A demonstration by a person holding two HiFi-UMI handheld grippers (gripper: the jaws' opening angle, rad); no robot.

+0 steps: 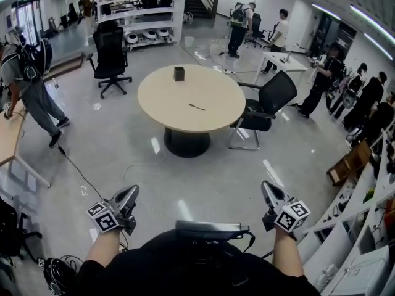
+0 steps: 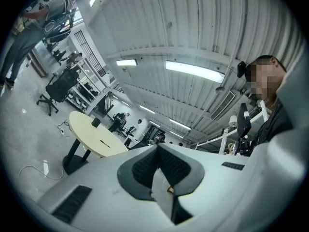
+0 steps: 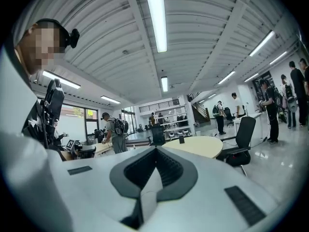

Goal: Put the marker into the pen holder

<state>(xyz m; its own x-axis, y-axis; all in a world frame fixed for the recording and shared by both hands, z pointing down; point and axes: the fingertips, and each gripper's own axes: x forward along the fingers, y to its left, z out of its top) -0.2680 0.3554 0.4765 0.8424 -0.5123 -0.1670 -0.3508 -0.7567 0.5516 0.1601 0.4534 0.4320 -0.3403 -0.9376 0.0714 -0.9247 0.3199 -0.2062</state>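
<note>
A round beige table [image 1: 213, 91] stands in the middle of the room, well ahead of me. A small black pen holder [image 1: 179, 73] sits near its far edge. A dark marker [image 1: 197, 107] lies flat on the top, nearer to me than the holder. My left gripper [image 1: 131, 192] and right gripper [image 1: 266, 187] are low in the head view, far short of the table, both shut and empty. In the left gripper view the table [image 2: 89, 129], the holder [image 2: 95, 123] and the marker [image 2: 104, 142] show beyond the gripper [image 2: 157, 147]. Past the closed right gripper [image 3: 155, 149] are the table [image 3: 198, 145] and holder [image 3: 181, 139].
A black office chair [image 1: 269, 101] stands against the table's right side and another [image 1: 111, 54] behind it to the left. A person [image 1: 28, 85] walks by a desk [image 1: 9, 134] at the left. A cable [image 1: 80, 172] trails across the floor. More people stand at the back right.
</note>
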